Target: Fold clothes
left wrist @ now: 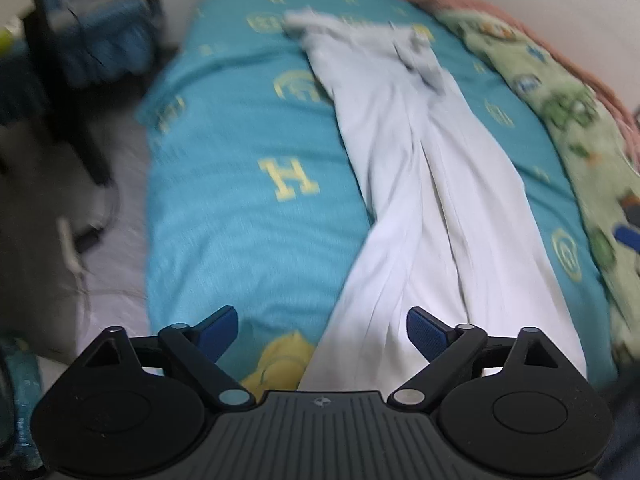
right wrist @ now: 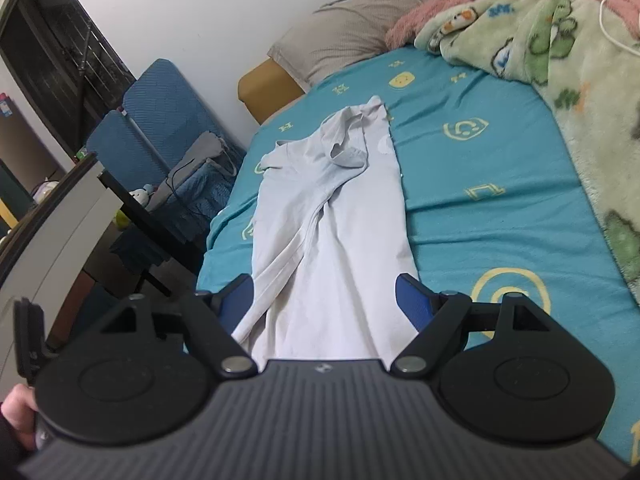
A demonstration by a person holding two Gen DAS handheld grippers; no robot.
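Hovering with pads spread wide and nothing between them: left tongs (left wrist: pixel 322 334) above the near hem, right tongs (right wrist: pixel 324 300) likewise released, straddling the near end of the pale grey shirt (right wrist: pixel 332 216). Lying rumpled and bunched lengthwise on the teal bed sheet (right wrist: pixel 480 208), folded in on itself with long creases down the middle. Long axis running away from both cameras, collar at the far end toward the beige pillow (right wrist: pixel 352 28), hem nearest. Flanked on the right by a green fleece blanket (right wrist: pixel 568 64); blue chair (right wrist: pixel 160 108) off the left bedside.
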